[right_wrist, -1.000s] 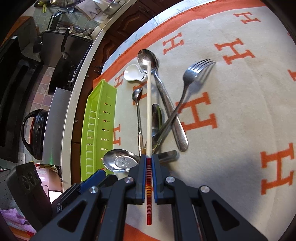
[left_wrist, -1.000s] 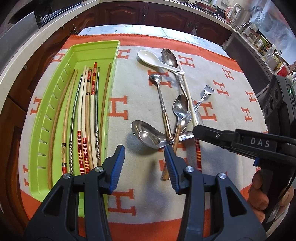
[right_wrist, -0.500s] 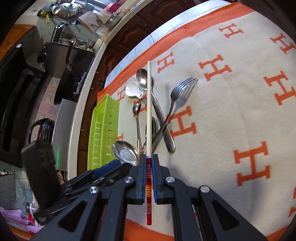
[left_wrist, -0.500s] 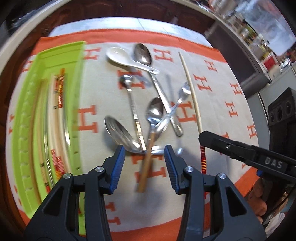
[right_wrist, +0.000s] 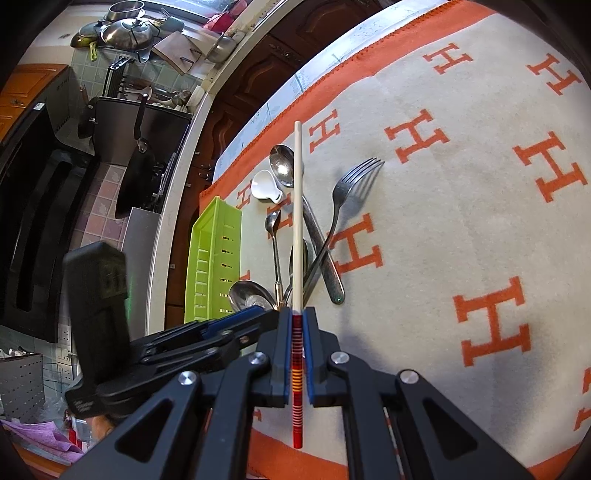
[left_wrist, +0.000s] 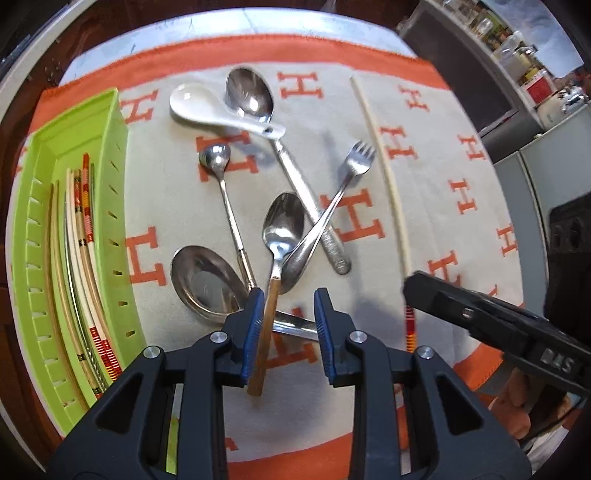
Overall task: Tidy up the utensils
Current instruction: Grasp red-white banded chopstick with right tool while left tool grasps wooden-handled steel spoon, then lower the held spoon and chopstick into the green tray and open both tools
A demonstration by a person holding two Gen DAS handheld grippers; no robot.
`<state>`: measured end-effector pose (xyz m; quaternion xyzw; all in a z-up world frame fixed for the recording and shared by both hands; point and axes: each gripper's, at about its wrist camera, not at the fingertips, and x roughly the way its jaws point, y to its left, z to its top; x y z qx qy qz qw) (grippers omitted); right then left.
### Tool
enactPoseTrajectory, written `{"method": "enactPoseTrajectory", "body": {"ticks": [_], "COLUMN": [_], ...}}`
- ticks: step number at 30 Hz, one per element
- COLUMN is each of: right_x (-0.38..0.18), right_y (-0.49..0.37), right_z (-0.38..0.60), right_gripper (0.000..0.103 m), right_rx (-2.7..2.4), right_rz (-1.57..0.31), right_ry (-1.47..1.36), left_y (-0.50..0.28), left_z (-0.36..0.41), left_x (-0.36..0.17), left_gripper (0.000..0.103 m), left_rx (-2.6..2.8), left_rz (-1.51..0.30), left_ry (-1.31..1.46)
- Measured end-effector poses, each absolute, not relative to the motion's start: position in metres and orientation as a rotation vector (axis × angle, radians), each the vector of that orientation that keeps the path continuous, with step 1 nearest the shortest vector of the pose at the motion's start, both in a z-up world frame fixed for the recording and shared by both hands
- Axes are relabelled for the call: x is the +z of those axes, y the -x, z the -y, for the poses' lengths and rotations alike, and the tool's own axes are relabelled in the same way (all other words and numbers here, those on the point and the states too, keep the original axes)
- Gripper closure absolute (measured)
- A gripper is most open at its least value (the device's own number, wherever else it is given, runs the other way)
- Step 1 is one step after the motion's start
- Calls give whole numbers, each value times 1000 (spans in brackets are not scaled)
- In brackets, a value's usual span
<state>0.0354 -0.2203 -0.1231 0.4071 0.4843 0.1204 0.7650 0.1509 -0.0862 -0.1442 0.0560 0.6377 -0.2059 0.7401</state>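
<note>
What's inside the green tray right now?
The green tray holds a bundle of chopsticks lying lengthwise: pale, wooden and red-striped ones. The left gripper covers its near end.

A cream chopstick (right_wrist: pixel 297 206) with a red-banded end is clamped level in the right tongs (right_wrist: pixel 297 325). A fork (left_wrist: pixel 334 206) and spoons (left_wrist: pixel 282 229) lie crossed on the cloth. More chopsticks (left_wrist: pixel 83 258) rest lengthwise in the green tray (left_wrist: pixel 122 206).

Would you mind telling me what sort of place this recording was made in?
Most likely a home kitchen: pots and lids sit on a rack, a frying pan hangs against a tiled wall, and spoons and a fork lie on a cloth-covered counter.
</note>
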Motion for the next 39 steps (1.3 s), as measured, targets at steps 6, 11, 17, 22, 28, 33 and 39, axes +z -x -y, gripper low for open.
{"method": "enactPoseTrajectory", "body": {"ticks": [6,11,17,22,28,33,39], "right_x": [-124,-125,-127,-124,-108,-95,-78], "right_y": [-32,-31,-32,-32,-33,-39,-52], "right_z": [226,228,227,224,214,195,152], "right_gripper": [98,98,98,98,98,98,98], "right_rx": [258,258,266,272,288,317,375], "right_rz": [-1050,-1053,-1064,-1066,-1051,-1055,-1081], "right_ry": [-893,-902,-908,-895,-850,-813,-734], "left_y": [-157,-157,-155,-159,-150,-136,-127], "left_z": [92,101,112,112,92,68,26], "left_x": [-157,-163,-165,-166,-159,-129,-91], "left_gripper": [82,98,98,99,99,99,99], "left_rx": [-421,-415,-409,-411,-389,-422,-399], "left_rz": [-1413,-1413,-1406,-1403,-1408,-1358,-1275], "left_ry": [-158,-187,-221,-191,-102,-13,58]}}
